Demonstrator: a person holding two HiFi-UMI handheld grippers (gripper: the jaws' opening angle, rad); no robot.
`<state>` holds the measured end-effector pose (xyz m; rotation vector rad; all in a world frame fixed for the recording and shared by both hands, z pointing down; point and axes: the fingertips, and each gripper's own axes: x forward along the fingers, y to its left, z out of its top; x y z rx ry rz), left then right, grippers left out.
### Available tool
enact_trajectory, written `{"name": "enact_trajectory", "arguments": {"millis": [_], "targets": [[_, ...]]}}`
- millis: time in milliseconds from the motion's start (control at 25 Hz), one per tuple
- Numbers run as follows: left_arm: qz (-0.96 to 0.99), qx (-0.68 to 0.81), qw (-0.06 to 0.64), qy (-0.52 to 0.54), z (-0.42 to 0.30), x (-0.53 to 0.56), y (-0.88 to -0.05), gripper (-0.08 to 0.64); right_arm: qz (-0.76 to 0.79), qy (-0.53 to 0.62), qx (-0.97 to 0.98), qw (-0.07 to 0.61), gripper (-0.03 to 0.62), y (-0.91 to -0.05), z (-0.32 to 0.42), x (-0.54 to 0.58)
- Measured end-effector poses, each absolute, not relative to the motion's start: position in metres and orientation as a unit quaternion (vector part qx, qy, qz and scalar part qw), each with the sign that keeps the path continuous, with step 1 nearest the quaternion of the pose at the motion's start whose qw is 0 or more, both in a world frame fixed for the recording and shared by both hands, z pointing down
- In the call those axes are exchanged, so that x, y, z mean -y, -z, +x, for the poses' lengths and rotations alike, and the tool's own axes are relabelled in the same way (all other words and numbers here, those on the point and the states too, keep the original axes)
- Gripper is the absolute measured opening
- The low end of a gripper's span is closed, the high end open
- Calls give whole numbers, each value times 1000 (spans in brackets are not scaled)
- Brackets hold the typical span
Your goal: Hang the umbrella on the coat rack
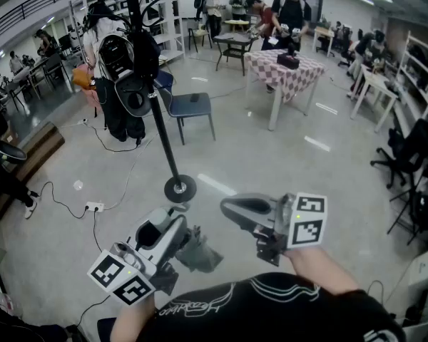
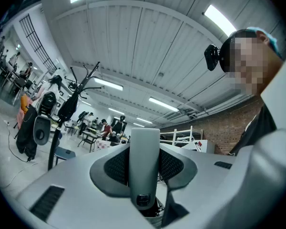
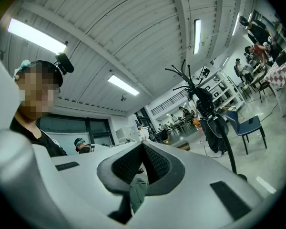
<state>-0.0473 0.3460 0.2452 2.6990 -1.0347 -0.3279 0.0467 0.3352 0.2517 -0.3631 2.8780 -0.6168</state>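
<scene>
My left gripper [image 1: 172, 226] is shut on the umbrella; in the left gripper view its grey handle [image 2: 144, 161] stands upright between the pads. The umbrella's folded grey-green fabric [image 1: 197, 252] hangs low, between my two grippers. My right gripper [image 1: 234, 208] is shut with nothing in it, to the right of the umbrella; below its jaws the fabric [image 3: 138, 194] shows in the right gripper view. The black coat rack [image 1: 161, 130] stands ahead on a round base [image 1: 180, 188], with black bags hung on it [image 1: 128, 66]. The rack also shows far off at left [image 2: 69, 106] and at right [image 3: 200, 97].
A blue chair [image 1: 190, 106] stands just behind the rack. A table with a checked cloth [image 1: 285, 70] is further back, with people around it. A power strip and cables [image 1: 94, 206] lie on the floor at left. Black office chairs [image 1: 414, 155] stand at right.
</scene>
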Motion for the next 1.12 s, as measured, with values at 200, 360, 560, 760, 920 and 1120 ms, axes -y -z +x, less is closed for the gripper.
{"name": "enact_trajectory", "arguments": {"millis": [200,360,560,760,920,1120], "targets": [[918,358,124,114,-36,-331,-244,140,-121,209,-966,94,12,-250,61,-321],[918,360,119,114,-22,-326,-242,140,-121,213,-964,99,12,-251,77,-311],[918,365,103,113,-5,-316,-240,140,-121,220,-963,97,14,-256,94,-293],[911,380,107,117,10,-301,-245,140,-103,230,-963,99,14,-260,113,-277],[910,386,98,119,28,-291,-244,140,-96,232,-962,108,14,-263,136,-264],[909,389,90,121,50,-284,-237,140,-92,237,-960,120,14,-262,163,-251]]}}
